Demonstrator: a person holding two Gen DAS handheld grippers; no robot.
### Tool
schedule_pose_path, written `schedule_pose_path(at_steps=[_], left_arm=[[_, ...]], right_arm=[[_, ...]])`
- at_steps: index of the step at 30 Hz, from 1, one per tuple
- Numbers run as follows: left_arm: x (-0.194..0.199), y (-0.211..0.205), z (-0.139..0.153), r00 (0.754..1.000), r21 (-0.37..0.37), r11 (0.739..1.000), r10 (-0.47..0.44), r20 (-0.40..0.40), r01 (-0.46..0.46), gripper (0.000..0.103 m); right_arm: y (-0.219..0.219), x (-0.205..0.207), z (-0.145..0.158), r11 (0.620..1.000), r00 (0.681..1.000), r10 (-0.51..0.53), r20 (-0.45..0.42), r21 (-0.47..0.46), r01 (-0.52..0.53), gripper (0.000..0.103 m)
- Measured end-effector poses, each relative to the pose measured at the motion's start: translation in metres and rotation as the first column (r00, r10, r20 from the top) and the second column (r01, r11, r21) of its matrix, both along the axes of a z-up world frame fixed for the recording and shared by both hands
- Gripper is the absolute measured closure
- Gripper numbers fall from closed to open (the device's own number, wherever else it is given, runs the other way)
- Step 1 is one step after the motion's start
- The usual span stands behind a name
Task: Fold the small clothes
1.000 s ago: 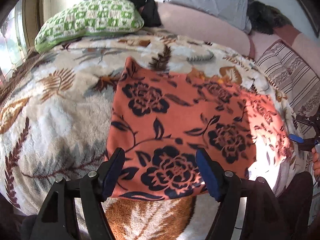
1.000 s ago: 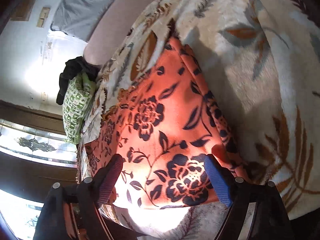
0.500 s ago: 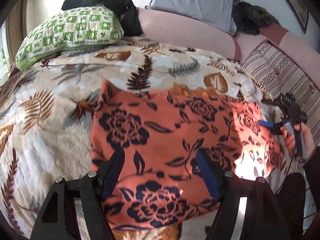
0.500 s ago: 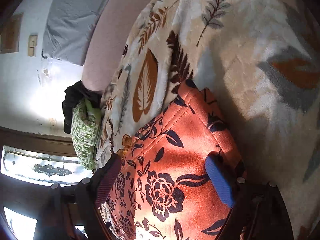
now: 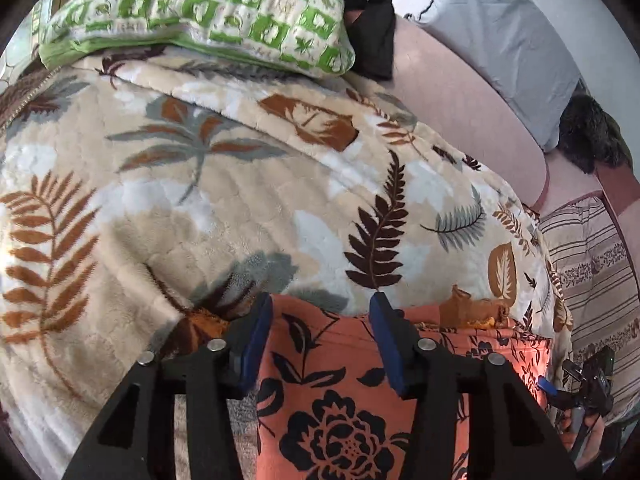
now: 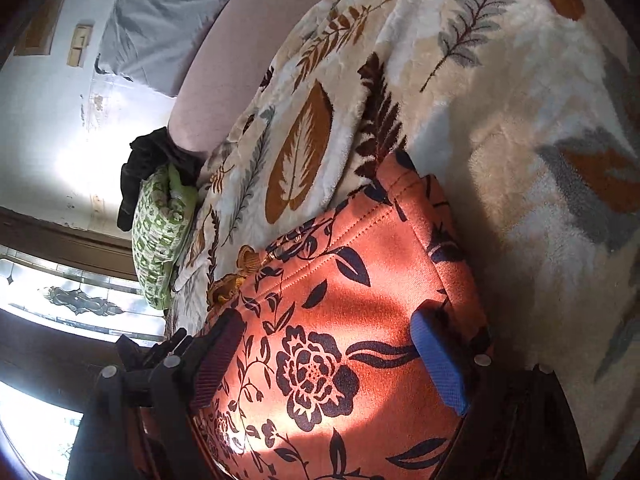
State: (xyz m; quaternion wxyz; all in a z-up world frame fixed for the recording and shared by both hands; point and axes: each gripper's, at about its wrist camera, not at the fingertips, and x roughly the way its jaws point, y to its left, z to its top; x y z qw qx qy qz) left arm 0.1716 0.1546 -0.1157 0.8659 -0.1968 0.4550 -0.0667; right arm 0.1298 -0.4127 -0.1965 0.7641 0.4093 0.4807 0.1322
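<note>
Your left gripper (image 5: pixel 320 336) stands over the far hem of the orange floral garment (image 5: pixel 344 404), which lies flat on the leaf-patterned blanket (image 5: pixel 224 204); its jaws are closing, the cloth's upper left corner sits between the blue pads (image 5: pixel 386 344), and you cannot tell from this view whether they press on it yet. From here the garment runs rightward along its long axis toward your right gripper (image 5: pixel 576 384), seen small at the far right edge of this view. In the right wrist view, your right gripper (image 6: pixel 332 356) is spread wide and released, the garment (image 6: pixel 352 292) passing under both fingers (image 6: pixel 438 364) without being pinched; its stitched hem lies ahead of the tips, slanting up to the right, and its length stretches away to the left. A green checked pillow (image 5: pixel 200 8) lies well beyond your left gripper.
</note>
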Motion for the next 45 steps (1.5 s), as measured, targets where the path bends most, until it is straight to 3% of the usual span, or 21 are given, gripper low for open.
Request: schedule_pose_path(at_steps=[4, 7, 10, 13, 16, 17, 19, 22, 24, 26, 27, 29, 31, 33, 36, 37, 38, 39, 40, 43, 45], left_arm=[[-0.054, -0.012, 0.031, 0.992, 0.035, 0.996, -0.079, 0.095, 0.076, 0.028], [-0.108, -0.026, 0.044, 0.983, 0.037, 0.993, -0.117, 0.139, 0.113, 0.023], [-0.156, -0.04, 0.038, 0.983, 0.02, 0.993, -0.119, 0.141, 0.118, 0.015], [-0.179, -0.055, 0.012, 0.986, 0.023, 0.989, -0.146, 0.08, 0.144, 0.014], [-0.177, -0.066, -0.021, 0.986, 0.09, 0.983, -0.154, -0.061, 0.159, 0.014], [-0.178, -0.066, -0.023, 0.987, 0.1, 0.984, -0.144, -0.067, 0.15, 0.014], [-0.185, -0.065, -0.014, 0.992, 0.087, 0.988, -0.122, -0.026, 0.124, 0.014], [-0.189, -0.066, 0.0, 0.991, 0.106, 0.986, -0.13, 0.039, 0.125, 0.014], [-0.186, -0.066, -0.009, 0.992, 0.13, 0.984, -0.122, 0.014, 0.119, 0.014], [-0.178, -0.061, -0.03, 0.991, 0.115, 0.987, -0.102, -0.091, 0.112, 0.014], [-0.179, -0.06, -0.032, 0.991, 0.114, 0.987, -0.101, -0.091, 0.111, 0.015], [-0.187, -0.059, -0.02, 0.994, 0.131, 0.986, -0.097, -0.048, 0.102, 0.014], [-0.191, -0.059, -0.01, 0.996, 0.125, 0.988, -0.09, -0.003, 0.09, 0.014], [-0.192, -0.06, -0.004, 0.995, 0.138, 0.987, -0.093, 0.031, 0.088, 0.014], [-0.184, -0.059, -0.018, 0.996, 0.14, 0.986, -0.084, -0.033, 0.088, 0.014], [-0.181, -0.056, -0.026, 0.994, 0.12, 0.989, -0.082, -0.072, 0.091, 0.014], [-0.183, -0.053, -0.028, 0.994, 0.098, 0.991, -0.081, -0.074, 0.088, 0.014], [-0.187, -0.049, -0.023, 0.996, 0.086, 0.993, -0.076, -0.053, 0.08, 0.014], [-0.191, -0.046, -0.017, 0.997, 0.077, 0.995, -0.067, -0.033, 0.07, 0.014], [-0.193, -0.04, 0.003, 0.999, 0.082, 0.996, -0.027, 0.033, 0.024, 0.014], [-0.189, -0.041, 0.017, 0.997, 0.079, 0.997, -0.013, 0.078, 0.007, 0.014]], right_arm=[[-0.003, -0.012, 0.014, 0.998, 0.998, -0.056, 0.005, -0.01, 0.056, 0.015], [-0.003, -0.04, 0.034, 0.996, 0.995, -0.076, 0.061, 0.048, 0.073, 0.015], [0.006, -0.077, 0.046, 0.992, 0.992, -0.077, 0.103, 0.111, 0.066, 0.013], [0.023, -0.106, 0.028, 0.99, 0.997, -0.033, 0.068, 0.142, 0.023, 0.011], [0.024, -0.121, -0.012, 0.997, 0.995, -0.059, -0.078, 0.043, 0.062, 0.012], [0.021, -0.126, -0.009, 0.994, 0.995, -0.088, -0.05, 0.066, 0.091, 0.012], [0.023, -0.129, 0.012, 0.995, 0.995, -0.098, -0.023, -0.003, 0.097, 0.011], [0.034, -0.133, 0.045, 0.999, 0.994, -0.044, 0.104, -0.002, 0.044, 0.011], [0.036, -0.132, 0.043, 0.999, 0.992, -0.027, 0.127, 0.042, 0.022, 0.011], [0.03, -0.124, 0.013, 0.999, 0.998, -0.052, 0.037, 0.005, 0.052, 0.011], [0.021, -0.124, -0.009, 0.994, 0.992, -0.1, -0.07, -0.047, 0.097, 0.012], [0.005, -0.137, -0.007, 0.98, 0.982, -0.184, -0.034, 0.065, 0.186, 0.015], [0.004, -0.146, 0.019, 0.982, 0.982, -0.187, 0.015, -0.024, 0.187, 0.014], [0.006, -0.154, 0.038, 0.986, 0.983, -0.165, 0.082, -0.016, 0.166, 0.013], [0.012, -0.156, 0.039, 0.993, 0.985, -0.118, 0.126, 0.038, 0.114, 0.011], [0.012, -0.153, 0.027, 0.994, 0.989, -0.112, 0.096, 0.019, 0.111, 0.011], [0.009, -0.15, 0.007, 0.989, 0.99, -0.142, -0.005, -0.032, 0.142, 0.011], [0.002, -0.154, -0.009, 0.981, 0.977, -0.193, -0.093, -0.02, 0.192, 0.015], [-0.004, -0.163, -0.005, 0.969, 0.969, -0.241, -0.047, 0.046, 0.244, 0.015], [-0.007, -0.184, 0.03, 0.966, 0.964, -0.257, 0.066, -0.002, 0.257, 0.014], [-0.01, -0.201, 0.039, 0.96, 0.956, -0.28, 0.091, 0.03, 0.279, 0.014]])
